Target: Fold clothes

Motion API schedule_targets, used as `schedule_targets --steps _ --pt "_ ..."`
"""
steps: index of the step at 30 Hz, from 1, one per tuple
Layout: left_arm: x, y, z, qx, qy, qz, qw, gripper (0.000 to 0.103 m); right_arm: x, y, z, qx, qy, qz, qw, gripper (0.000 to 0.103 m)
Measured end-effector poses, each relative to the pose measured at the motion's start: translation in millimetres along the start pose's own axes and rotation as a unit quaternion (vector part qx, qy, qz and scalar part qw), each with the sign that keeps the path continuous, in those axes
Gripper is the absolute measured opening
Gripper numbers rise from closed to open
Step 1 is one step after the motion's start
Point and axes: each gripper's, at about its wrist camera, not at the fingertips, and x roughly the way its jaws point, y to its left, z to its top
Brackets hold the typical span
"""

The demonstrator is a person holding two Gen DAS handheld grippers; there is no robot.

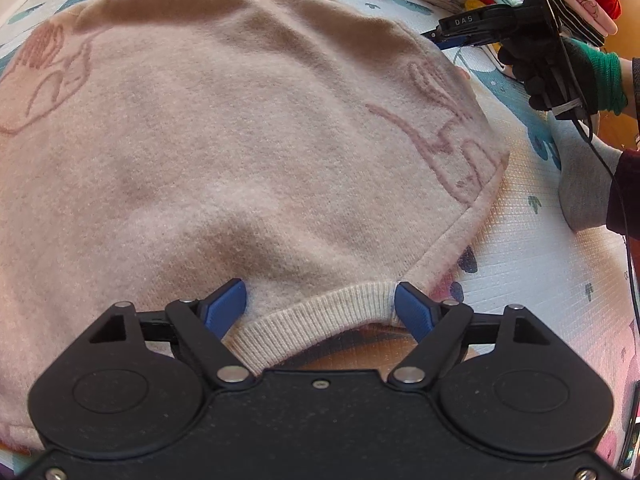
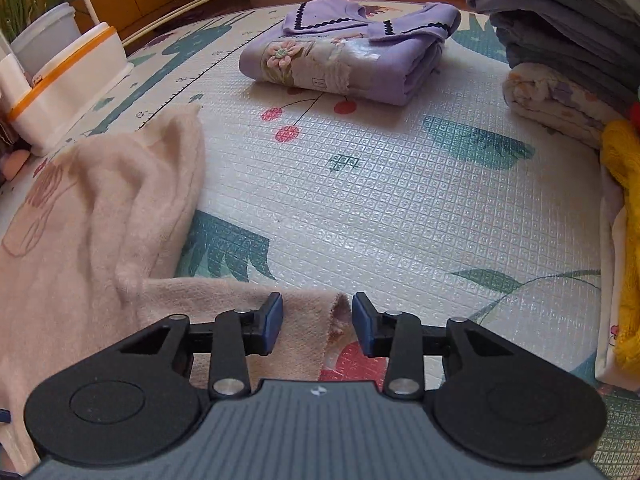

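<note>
While its blue fingers [image 1: 412, 312] stand wide apart, the left gripper [image 1: 320, 306] straddles the ribbed cream cuff [image 1: 320, 324] of a pink sweater [image 1: 240, 140], one finger at each end of the band, gripping nothing. Ahead of those fingers the sweater spreads over most of the view, lying on a patterned play mat [image 1: 540, 264] (darker pink outline figures are knitted into it on both sides). Off to the right of the fingers, a gloved hand [image 1: 548, 76] with a green cuff holds the other tool.

The right gripper [image 2: 318, 324] is also parted, and a pink corner [image 2: 320, 320] of the sweater lies between its fingers [image 2: 362, 328], which do not pinch it. The rest of the sweater bunches up to the left of them. Straight ahead, well apart across bare mat [image 2: 380, 200], sits a folded purple garment [image 2: 344, 60]. To the right of the fingers rises a stack of folded clothes [image 2: 560, 40], with something yellow [image 2: 624, 200] nearer. Far left, beyond the sweater, stand white storage boxes [image 2: 68, 80] with orange trim.
</note>
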Motion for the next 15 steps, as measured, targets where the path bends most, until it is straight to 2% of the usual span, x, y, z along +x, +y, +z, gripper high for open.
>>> schedule_targets --steps 3,4,6,7,10,15 --pt "3.3 -2.5 1.4 0.004 0.001 -0.002 1.0 0.09 -2.7 11.6 -9.6 -0.003 -0.022 -0.02 1.0 0.028" --pt "4.5 -3.9 1.9 0.006 0.002 -0.001 1.0 0.093 -3.2 17.1 -9.2 -0.01 -0.022 -0.021 0.999 0.01" --pt "5.3 -6.3 1.8 0.016 0.003 0.004 0.9999 0.094 -7.1 33.8 -5.6 -0.037 -0.018 -0.049 0.998 0.01" --pt "5.6 -7.3 1.5 0.021 0.004 0.006 0.9998 0.094 -12.5 36.1 -4.5 -0.027 -0.021 -0.054 0.998 0.01" --pt "5.9 -8.5 0.8 0.03 0.004 0.009 0.9995 0.094 -43.6 32.3 -3.7 0.034 -0.046 -0.071 0.996 0.01" --pt "6.4 -9.0 0.7 0.033 0.002 0.011 0.9994 0.094 -101.2 15.7 -11.8 0.135 -0.075 -0.096 0.983 0.009"
